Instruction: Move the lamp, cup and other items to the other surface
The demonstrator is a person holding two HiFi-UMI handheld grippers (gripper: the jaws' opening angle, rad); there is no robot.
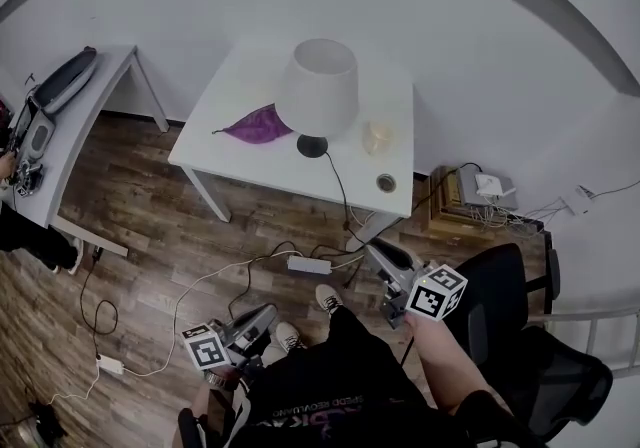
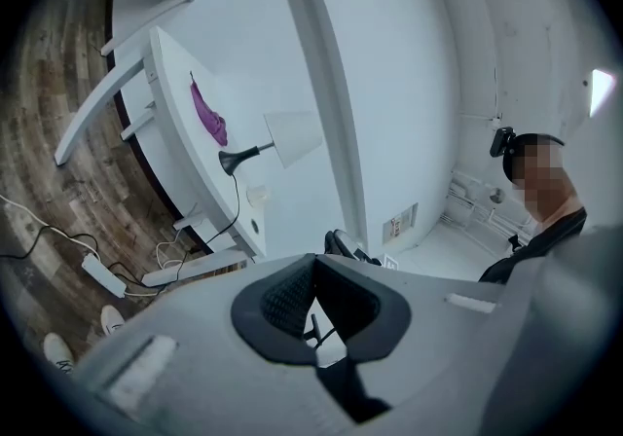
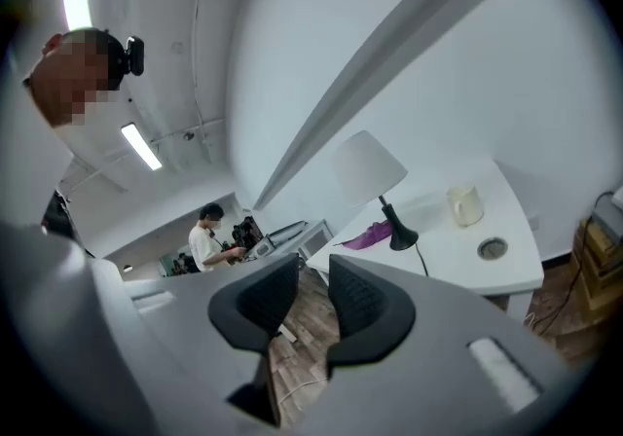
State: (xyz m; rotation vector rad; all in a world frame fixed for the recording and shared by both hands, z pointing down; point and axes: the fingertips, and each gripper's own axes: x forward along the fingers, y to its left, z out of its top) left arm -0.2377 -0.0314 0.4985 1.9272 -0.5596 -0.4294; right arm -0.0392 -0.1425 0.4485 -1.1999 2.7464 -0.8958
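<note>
The right gripper [image 1: 380,256] points toward the table [image 1: 230,151], short of its edge. Ahead of the tips stand the lamp [image 1: 320,86], the cup [image 1: 378,136] and a cloth [image 1: 258,124]. A round hole [image 1: 386,182], probably a cable port, lies nearest. The left gripper [image 1: 265,316] is held over the floor [image 1: 150,226]. A chair [image 1: 520,336] stands beside the right gripper.

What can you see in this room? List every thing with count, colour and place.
white rectangular table: one, white, centre, against wall
table lamp with white shade and black base: one, on table's middle
crumpled purple cloth: one, purple, left of lamp
cream cup: one, cream, right of lamp
pale side desk: one, whitish, far left
black office chair: one, black, lower right
white power strip: one, white, on wood floor
left gripper: one, grey, jaws together, empty
right gripper: one, grey, jaws apart, empty
</note>
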